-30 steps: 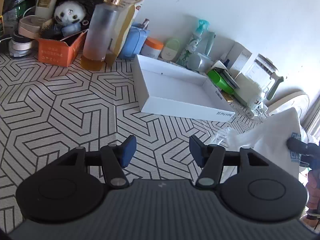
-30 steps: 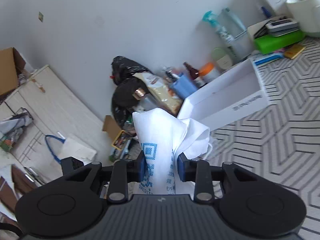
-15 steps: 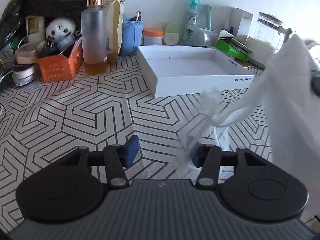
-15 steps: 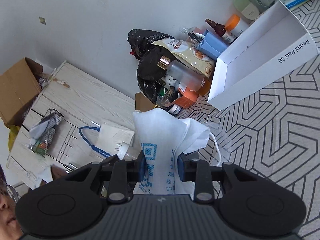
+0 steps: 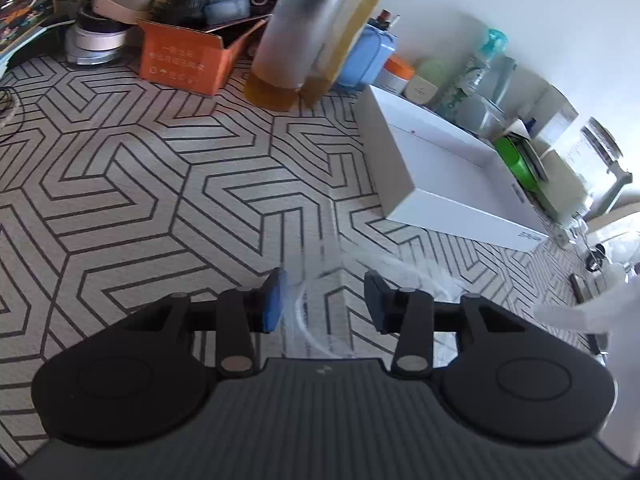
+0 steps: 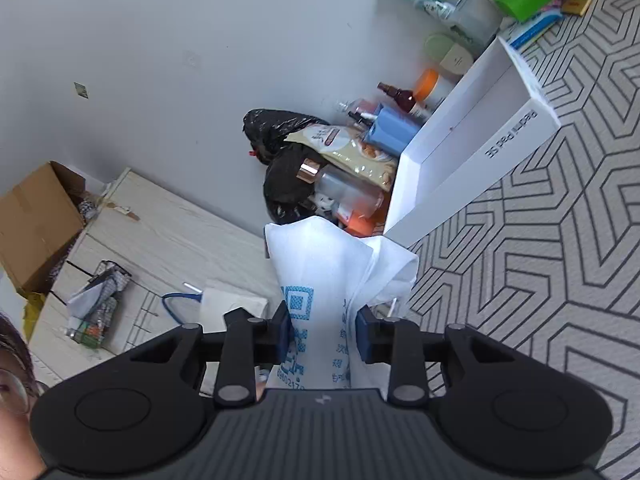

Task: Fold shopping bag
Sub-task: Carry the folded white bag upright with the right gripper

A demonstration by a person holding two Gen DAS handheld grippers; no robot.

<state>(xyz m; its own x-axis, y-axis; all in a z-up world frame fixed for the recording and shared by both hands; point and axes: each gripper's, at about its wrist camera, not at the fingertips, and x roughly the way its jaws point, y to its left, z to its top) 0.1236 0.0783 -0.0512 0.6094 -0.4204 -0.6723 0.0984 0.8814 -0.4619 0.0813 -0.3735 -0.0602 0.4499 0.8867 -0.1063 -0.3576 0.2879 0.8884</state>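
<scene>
The white shopping bag (image 6: 332,264) with blue print stands bunched up between the pads of my right gripper (image 6: 322,332), which is shut on it above the patterned table. In the left wrist view the bag's body (image 5: 592,312) hangs at the right edge. Its thin white handle loop (image 5: 384,264), blurred by motion, trails from there into the gap of my left gripper (image 5: 324,300). The left jaws are opening, and the loop lies loose between them with neither pad pressing on it.
A shallow white box (image 5: 440,172) lies on the geometric table cover (image 5: 140,184). Behind it stand a frosted bottle (image 5: 296,40), an orange carton (image 5: 188,56) and other clutter along the wall. A black bag (image 6: 280,136) and a cardboard box (image 6: 36,220) are at the left.
My left gripper has dipped toward the table and its jaws stand wider than half a second ago. The handle loop now runs between them. My right gripper has rolled, still holding the bag.
</scene>
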